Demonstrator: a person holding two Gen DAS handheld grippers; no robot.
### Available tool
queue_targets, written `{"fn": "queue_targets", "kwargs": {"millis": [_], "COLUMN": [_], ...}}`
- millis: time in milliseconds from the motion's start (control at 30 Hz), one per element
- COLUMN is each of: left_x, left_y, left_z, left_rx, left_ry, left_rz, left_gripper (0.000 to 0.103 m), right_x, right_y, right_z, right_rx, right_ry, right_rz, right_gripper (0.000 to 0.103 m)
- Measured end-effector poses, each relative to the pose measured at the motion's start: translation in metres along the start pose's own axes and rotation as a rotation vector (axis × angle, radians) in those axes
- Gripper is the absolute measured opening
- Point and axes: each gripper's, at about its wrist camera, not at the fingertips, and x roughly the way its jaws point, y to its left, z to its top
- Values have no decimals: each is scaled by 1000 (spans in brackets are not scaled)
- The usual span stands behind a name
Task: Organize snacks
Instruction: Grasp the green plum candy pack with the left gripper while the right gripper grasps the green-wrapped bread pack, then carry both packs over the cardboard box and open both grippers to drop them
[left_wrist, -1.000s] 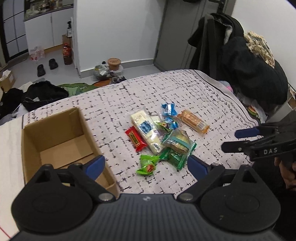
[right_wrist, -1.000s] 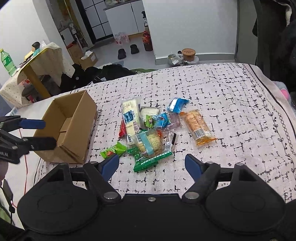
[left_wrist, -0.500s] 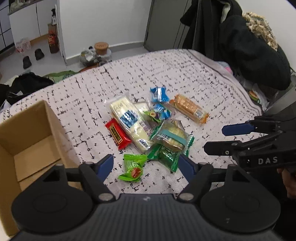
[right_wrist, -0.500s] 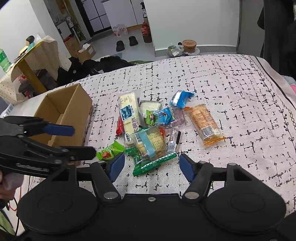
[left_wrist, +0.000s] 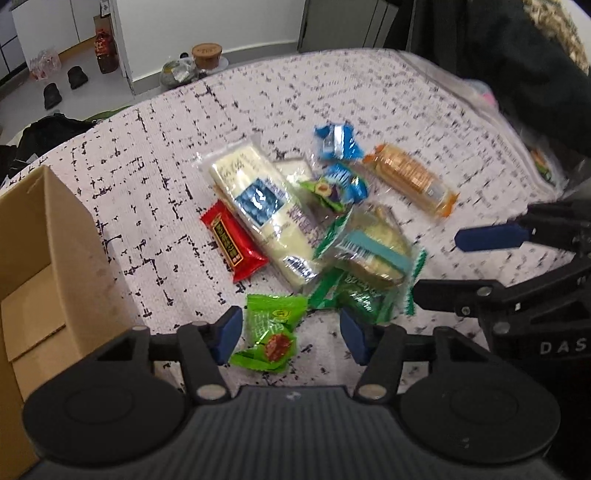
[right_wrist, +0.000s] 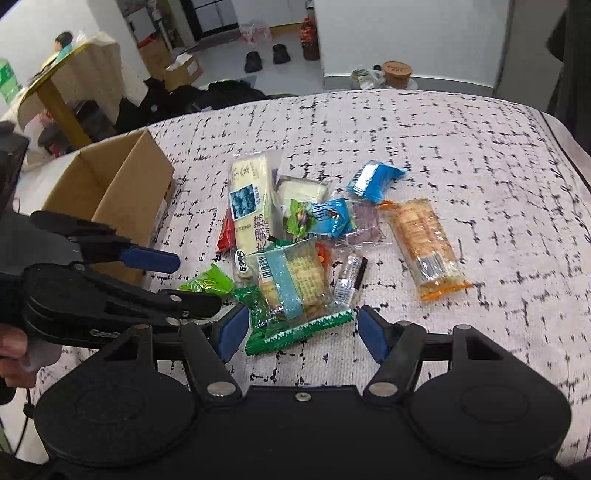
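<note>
Green wrapper first: the small green snack packet (left_wrist: 271, 334) sits right between the blue pads of the left gripper (left_wrist: 290, 334), whose jaws are spread apart on either side of it, and I can't tell if either pad actually touches it. Over on the right wrist view, the right gripper (right_wrist: 301, 328) also has its jaws wide apart, hovering at the near edge of the pile with the long dark green packet (right_wrist: 295, 328) poking in between the pads. Lying on top of that one is a clear cracker pack with a teal band (right_wrist: 291, 280), and a small clear-and-black packet (right_wrist: 351, 273) lies just beside it. Left of the pile there's a red bar (left_wrist: 232, 240) tucked against a long cream cake pack with a blue label (left_wrist: 258, 206). Further in, 2 blue packets (left_wrist: 336, 142) and a green one with a nut picture are jumbled together, and an orange biscuit sleeve (right_wrist: 424, 243) lies a bit apart on the right. All of this is on a bed (right_wrist: 480, 166) with a white cover with black dashes. An open cardboard box (right_wrist: 110, 188) stands on the bed to the left of the snacks, and nothing shows on the part of its floor I can see. Way back on the floor are some slippers (right_wrist: 266, 59) and a brown tub (right_wrist: 397, 72).
</note>
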Motion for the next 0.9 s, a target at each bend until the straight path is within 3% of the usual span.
{"fn": "queue_targets", "kwargs": {"millis": [133,267,467,700,733,800,900], "left_x": [18,32,30,-2,-7,-17,-27], "left_y": [4,9,12,21,21,21,23], "left_z": [1,1,-1,-2,-3,-4,-6], "left_rx": [2,-12,-24,-73,-70,-68,-73], "left_ry": [37,79,62,-6,-18,-37,-63], "left_rz": [-1,19,19,-1,0,-3,-8], "left_gripper": [51,36,26,26,26,26,26], "right_x": [10,18,36,45,46,47,46], "right_y": [4,9,8,3,3,5,4], "right_z": [4,9,15,14,14,13,11], "right_rx": [-72,-138,-153,-131,-133,-146,-125], "right_ry": [13,20,37,48,48,50,53], "right_rz": [39,50,60,80,80,70,68], "right_gripper": [65,66,66,64,62,48,48]}}
